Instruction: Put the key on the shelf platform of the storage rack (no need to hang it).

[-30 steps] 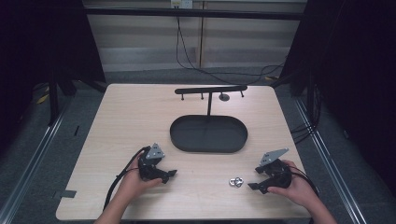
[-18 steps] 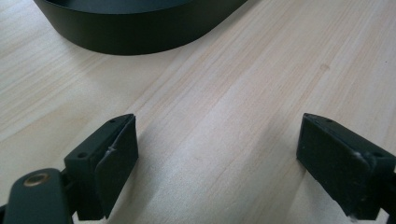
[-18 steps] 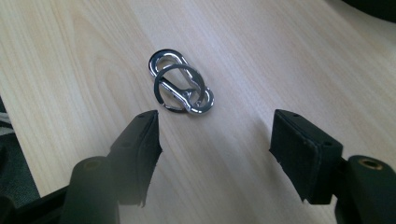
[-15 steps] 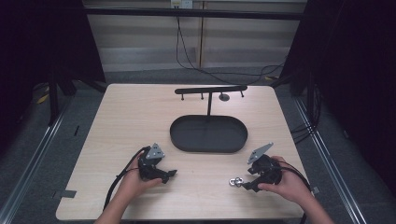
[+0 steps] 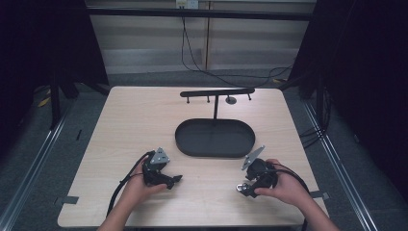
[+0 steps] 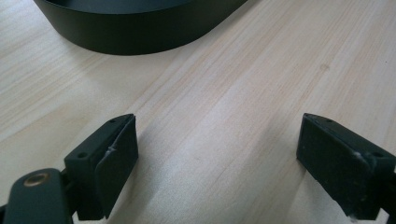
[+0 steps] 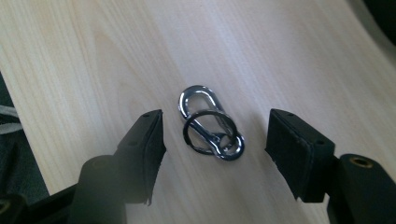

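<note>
Meanwhile, at the left of the table (image 5: 120, 120), the left gripper (image 5: 174, 180) lay low over the wood with its jaws spread wide and nothing between them – bare grain ran between the pads in its own view, and the wall of the black tray (image 6: 140, 32) crossed the top. It looked parked there, out of the way of the other hand's work. Toward the middle stood the oval tray with its T-shaped stand (image 5: 216, 94), whose crossbar carried small pegs, probably meant for hanging things. Farther right, the right gripper (image 7: 215, 154) had come over a small silver carabiner (image 7: 210, 123) with a ring looped through it, lying flat on the table just in front of the tray. Its jaws had just been closing – the clip sat between them, yet both pads stood apart from the metal, so nothing was gripped. The straddling pose suggested a pick-up was being lined up
</note>
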Demonstrator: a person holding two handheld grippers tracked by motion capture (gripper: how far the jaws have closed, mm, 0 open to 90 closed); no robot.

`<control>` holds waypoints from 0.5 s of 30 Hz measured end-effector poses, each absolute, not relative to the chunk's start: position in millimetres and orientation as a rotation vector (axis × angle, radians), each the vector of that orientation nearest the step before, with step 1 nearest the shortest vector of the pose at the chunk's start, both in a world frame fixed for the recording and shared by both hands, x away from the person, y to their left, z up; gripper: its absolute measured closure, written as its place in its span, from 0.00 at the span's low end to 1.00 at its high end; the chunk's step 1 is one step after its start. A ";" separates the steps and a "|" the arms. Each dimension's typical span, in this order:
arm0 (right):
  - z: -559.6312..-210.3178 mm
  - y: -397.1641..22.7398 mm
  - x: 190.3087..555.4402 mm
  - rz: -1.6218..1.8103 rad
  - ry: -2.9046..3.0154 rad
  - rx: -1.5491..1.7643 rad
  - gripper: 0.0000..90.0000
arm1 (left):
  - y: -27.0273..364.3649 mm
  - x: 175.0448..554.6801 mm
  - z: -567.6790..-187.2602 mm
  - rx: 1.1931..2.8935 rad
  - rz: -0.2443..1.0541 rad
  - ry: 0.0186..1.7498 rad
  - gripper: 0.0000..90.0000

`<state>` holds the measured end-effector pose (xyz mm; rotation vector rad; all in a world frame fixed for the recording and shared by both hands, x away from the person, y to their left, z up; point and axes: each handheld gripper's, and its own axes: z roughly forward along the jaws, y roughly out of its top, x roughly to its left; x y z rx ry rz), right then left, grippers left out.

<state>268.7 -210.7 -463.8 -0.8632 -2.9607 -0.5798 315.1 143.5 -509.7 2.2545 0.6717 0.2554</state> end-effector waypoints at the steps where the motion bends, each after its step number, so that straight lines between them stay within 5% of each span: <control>1: -463.8 -210.7 268.7 -0.580 -2.961 -0.863 0.43 | 143.5 315.1 -509.7 2.254 0.255 0.672 0.14; 9: -470.5 -198.8 272.2 -0.474 -2.995 -0.816 0.52 | 143.5 315.0 -509.7 2.254 0.256 0.672 0.14; 13: -468.0 -194.9 273.9 -0.401 -3.011 -0.821 0.70 | 143.5 315.0 -509.7 2.254 0.255 0.672 0.14; 15: -467.5 -194.0 275.2 -0.374 -3.006 -0.827 0.71 | 143.5 315.0 -509.7 2.255 0.256 0.671 0.14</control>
